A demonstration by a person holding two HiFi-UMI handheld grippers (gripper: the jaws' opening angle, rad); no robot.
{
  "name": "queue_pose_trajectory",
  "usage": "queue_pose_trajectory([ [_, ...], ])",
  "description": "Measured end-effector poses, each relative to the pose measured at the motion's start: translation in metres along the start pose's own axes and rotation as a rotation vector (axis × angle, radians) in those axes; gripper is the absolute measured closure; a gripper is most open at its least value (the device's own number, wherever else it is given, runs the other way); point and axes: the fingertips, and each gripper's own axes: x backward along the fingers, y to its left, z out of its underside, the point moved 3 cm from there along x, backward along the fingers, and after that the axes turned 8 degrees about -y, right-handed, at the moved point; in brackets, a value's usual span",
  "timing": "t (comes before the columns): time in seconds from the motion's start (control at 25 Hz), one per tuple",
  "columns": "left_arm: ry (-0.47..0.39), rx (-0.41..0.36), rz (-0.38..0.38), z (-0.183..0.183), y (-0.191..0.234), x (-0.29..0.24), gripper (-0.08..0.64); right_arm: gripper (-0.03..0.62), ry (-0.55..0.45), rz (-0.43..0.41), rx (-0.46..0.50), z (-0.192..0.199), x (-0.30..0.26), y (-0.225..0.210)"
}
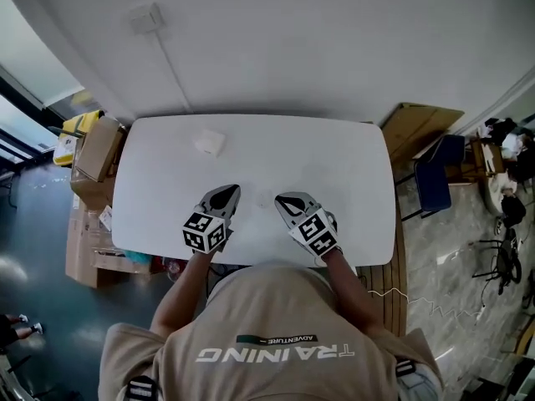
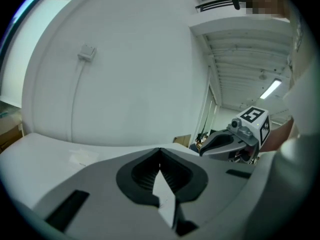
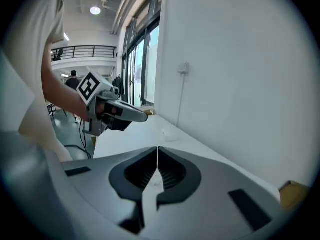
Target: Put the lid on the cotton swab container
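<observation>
A small pale square container (image 1: 209,143) lies on the white table (image 1: 334,165), toward its far left; I cannot tell a lid apart from it. It shows faintly as a container (image 2: 82,156) in the left gripper view and as a small container (image 3: 170,133) in the right gripper view. My left gripper (image 1: 226,193) hovers over the near middle of the table, jaws shut and empty. Beside it, my right gripper (image 1: 285,200) is also shut on nothing. Both sit well short of the container. The left gripper (image 2: 160,150) and right gripper (image 3: 158,149) each show their tips meeting.
A white wall with a small box and cable (image 1: 147,17) rises behind the table. Cardboard boxes (image 1: 96,153) stand at the table's left end, a blue chair (image 1: 435,178) and brown board (image 1: 414,128) at its right.
</observation>
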Motion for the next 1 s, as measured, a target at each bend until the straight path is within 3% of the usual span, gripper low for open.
queue_pose_trajectory([
  [0.16, -0.116, -0.043, 0.006, -0.054, -0.002, 0.018, 0.548, 0.574, -0.18, 0.047, -0.046, -0.061, 0.016, -0.003],
  [0.44, -0.261, -0.145, 0.005, -0.139, -0.008, 0.027, 0.548, 0.574, -0.425, 0.179, -0.032, -0.139, 0.041, -0.02],
  [0.68, -0.327, -0.168, 0.025, -0.178, -0.024, 0.027, 0.547, 0.574, -0.499, 0.233, -0.028, -0.171, 0.063, -0.02],
  [1.0, -0.315, -0.179, 0.038, -0.176, -0.026, 0.034, 0.548, 0.574, -0.562, 0.251, 0.001, -0.206, 0.072, -0.005],
])
